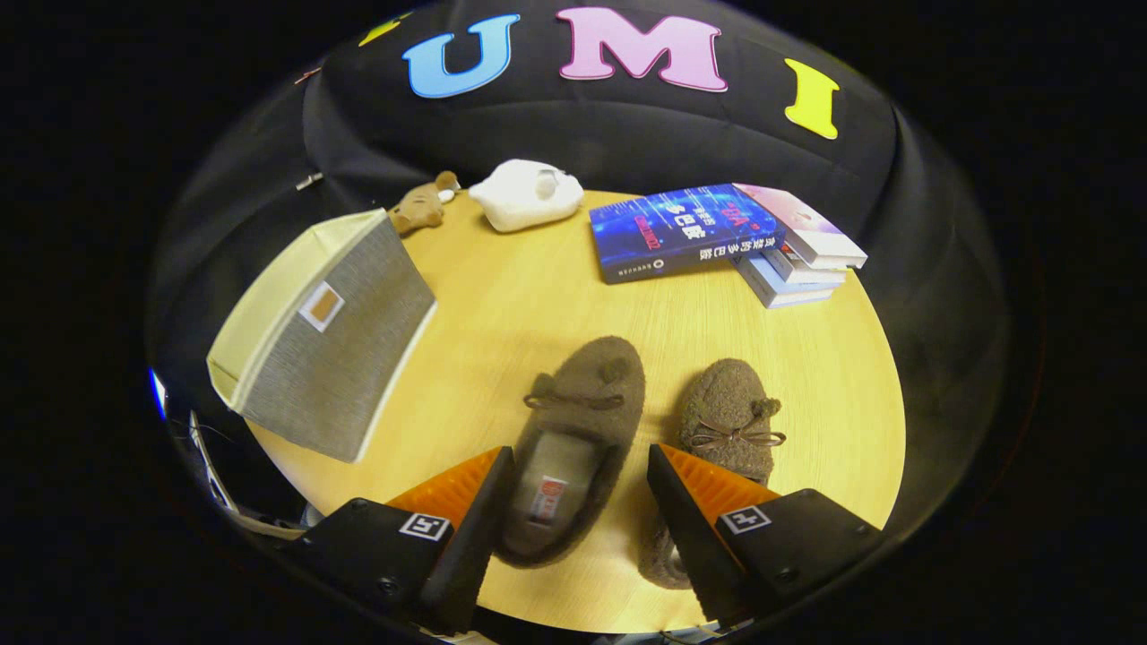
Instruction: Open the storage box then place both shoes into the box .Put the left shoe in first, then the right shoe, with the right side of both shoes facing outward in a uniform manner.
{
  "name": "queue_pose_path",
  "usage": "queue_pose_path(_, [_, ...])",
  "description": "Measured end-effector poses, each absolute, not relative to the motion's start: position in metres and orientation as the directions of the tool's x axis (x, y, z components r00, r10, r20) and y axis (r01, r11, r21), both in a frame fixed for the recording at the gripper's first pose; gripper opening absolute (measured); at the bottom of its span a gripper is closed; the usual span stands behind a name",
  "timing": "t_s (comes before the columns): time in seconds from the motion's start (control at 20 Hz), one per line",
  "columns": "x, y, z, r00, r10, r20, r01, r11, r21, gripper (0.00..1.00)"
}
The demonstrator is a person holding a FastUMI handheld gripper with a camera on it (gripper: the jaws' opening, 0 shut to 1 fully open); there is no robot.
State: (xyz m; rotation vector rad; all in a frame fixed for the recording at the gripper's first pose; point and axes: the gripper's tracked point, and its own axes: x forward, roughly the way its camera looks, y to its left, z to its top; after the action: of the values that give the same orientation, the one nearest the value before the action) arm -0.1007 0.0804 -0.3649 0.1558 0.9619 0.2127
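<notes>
Hovering over the near edge of the round wooden desk (538, 296), the tool (581, 466) with fingers spread wide, released and grasping nothing. Lying between the fingers, the left shoe (573, 439), a brown fuzzy slipper with toe pointing far and opening facing up, touching neither finger. Sitting just right of it, the right shoe (730, 417), its heel partly hidden behind the right finger. Standing at the left side of the desk, well apart from the shoes, the storage box (327, 331), grey fabric with a cream lid, still closed. Resting at the far edge, a small brown plush toy (423, 204) and a white object (526, 194); stacked at the far right, several books (717, 237).
</notes>
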Motion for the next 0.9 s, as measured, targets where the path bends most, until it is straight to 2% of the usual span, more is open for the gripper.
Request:
queue_pose_path(0.4, [-0.071,0.075,-0.416,0.512,0.15,-0.846,-0.043,0.988,0.149,0.69])
queue_pose_path(0.5, [-0.069,0.068,-0.42,0.508,0.106,-0.855,0.004,0.992,0.125,0.53])
queue_pose_path(0.55, [-0.068,0.067,-0.421,0.511,0.094,-0.855,0.026,0.992,0.125,0.36])
queue_pose_path(0.7, [-0.072,0.059,-0.422,0.514,0.059,-0.856,0.081,0.99,0.117,0.09])
queue_pose_path(0.75, [-0.075,0.059,-0.421,0.508,0.059,-0.859,0.096,0.988,0.124,0.07])
queue_pose_path(0.9, [-0.079,0.056,-0.403,0.528,0.051,-0.848,0.124,0.983,0.137,0.07])
